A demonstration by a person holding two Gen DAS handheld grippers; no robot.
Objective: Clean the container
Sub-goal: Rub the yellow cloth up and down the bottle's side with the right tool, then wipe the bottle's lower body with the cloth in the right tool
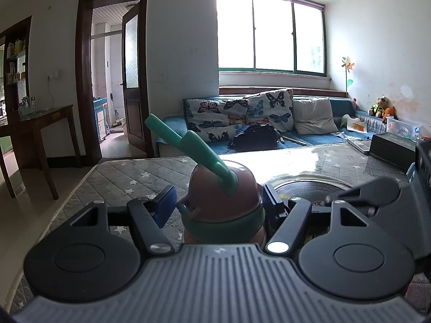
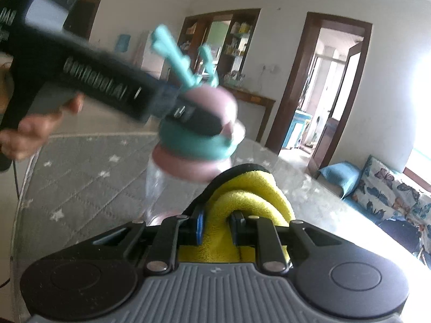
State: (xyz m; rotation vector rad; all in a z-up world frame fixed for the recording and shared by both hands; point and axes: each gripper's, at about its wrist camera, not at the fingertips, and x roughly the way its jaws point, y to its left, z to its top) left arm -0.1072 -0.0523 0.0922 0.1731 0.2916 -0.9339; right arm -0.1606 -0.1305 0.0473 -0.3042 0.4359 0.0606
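The left gripper [image 1: 219, 202] pinched the bottle's [image 2: 167, 188] pink lid [image 1: 223, 188], upright above the counter [image 1: 129, 177]. At five o'clock of it, the right gripper [image 2: 215, 227] squeezed a yellow cloth [image 2: 247, 193].

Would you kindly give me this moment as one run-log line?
step: wiping container | left gripper: shut on bottle lid | right gripper: shut on yellow cloth | cloth beside clear bottle | contact: cannot tell

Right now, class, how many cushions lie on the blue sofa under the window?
3: two butterfly-print cushions at the sofa's left and middle, one plain cream cushion to their right. Others may be hidden.
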